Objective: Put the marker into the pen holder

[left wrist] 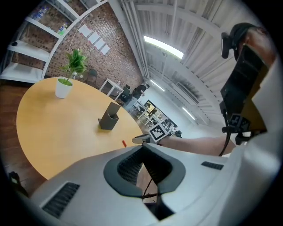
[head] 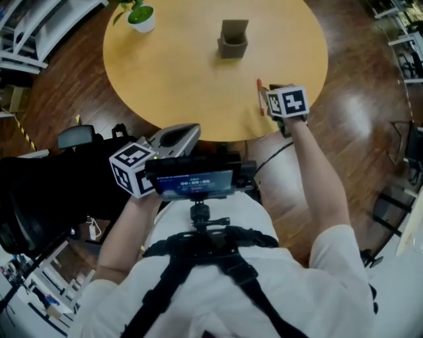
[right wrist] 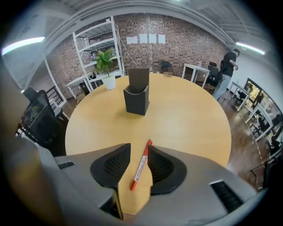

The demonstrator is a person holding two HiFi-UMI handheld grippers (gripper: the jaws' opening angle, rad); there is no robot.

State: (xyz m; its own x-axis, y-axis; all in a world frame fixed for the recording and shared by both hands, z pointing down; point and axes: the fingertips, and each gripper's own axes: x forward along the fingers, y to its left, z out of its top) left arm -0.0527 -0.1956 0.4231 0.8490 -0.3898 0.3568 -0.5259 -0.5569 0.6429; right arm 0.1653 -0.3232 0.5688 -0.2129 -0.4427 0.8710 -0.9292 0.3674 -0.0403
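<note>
Closest to the head camera, the person's white shirt [head: 218,297] and black chest straps [head: 198,254] fill the bottom of the frame. Beyond them, a round wooden table [head: 172,79] takes up the upper middle, and a black chair [head: 39,191] sits on the floor at the left.

The left gripper [left wrist: 142,146] is held off the table's near edge, left of centre. Its jaw tips are pressed together with nothing between them. The right gripper [right wrist: 139,147] points steeply down over the table's lower right edge, and its jaws are spread.

A dark pen holder [head: 232,39] stands upright at the upper centre of the table. A potted plant [head: 141,16] stands near the far left rim.

The red marker [right wrist: 140,165] lies flat on the wood between the right gripper's open jaws, with neither pad pressing on it. Its upper end sits just beside the right-hand pad. It is well apart from the pen holder.
</note>
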